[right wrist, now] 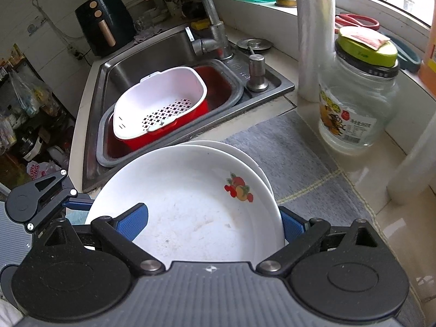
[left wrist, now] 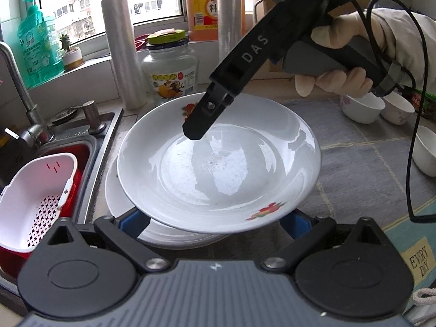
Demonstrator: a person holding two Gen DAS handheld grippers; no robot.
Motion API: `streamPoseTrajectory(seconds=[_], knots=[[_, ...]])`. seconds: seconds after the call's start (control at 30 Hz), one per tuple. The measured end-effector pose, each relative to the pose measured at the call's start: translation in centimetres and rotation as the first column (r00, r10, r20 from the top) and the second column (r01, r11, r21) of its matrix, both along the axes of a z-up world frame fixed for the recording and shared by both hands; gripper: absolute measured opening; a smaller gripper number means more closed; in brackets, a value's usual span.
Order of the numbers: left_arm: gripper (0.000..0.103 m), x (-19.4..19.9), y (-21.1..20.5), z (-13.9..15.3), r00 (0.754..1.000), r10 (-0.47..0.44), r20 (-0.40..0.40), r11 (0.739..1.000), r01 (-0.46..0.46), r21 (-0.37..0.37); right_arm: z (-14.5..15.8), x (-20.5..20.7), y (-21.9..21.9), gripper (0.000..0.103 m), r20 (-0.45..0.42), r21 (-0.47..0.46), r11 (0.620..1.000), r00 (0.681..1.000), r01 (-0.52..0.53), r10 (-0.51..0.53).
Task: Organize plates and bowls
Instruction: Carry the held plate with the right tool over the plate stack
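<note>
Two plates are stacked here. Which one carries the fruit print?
The upper plate, sitting skewed on the stack: red fruit prints mark its rim, far and near. The lower plate shows only plain white where it peeks out on the sink side.

both tools share one build: a ribbed grey body, two rounded black housings with embossed circles, black link arms with silver screws, and blue textured pads (right wrist: 135, 222). the right claw (left wrist: 194, 132) has a long black neck lettered "das", one screw near its tip, a grey grip and a black cable (left wrist: 414, 147). the hand (left wrist: 351, 54) wears a pale glove and light sleeve.
</note>
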State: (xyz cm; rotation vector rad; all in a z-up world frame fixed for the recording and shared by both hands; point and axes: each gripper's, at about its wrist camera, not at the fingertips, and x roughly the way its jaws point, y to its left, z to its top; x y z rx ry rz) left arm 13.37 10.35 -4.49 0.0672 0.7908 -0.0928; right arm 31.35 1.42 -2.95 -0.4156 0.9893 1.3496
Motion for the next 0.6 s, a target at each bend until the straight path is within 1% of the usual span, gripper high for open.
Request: streamPoseTrajectory(seconds=[0.4,0.6], knots=[[0.100,1.2,0.6,-0.5,1.000,-0.026,-0.012,1.000,0.025,-0.017,-0.8,0.8,0.5,0.101,0.005,-0.020,0.999,0.999,0.034,-0.034],[0.100,1.8,0.9,-0.9,0.999,-0.031,-0.024,0.999,0.031,-0.025,-1.2,0.9,0.8,0.101,0.028,-0.037,0.998,0.999,0.041,-0.040]])
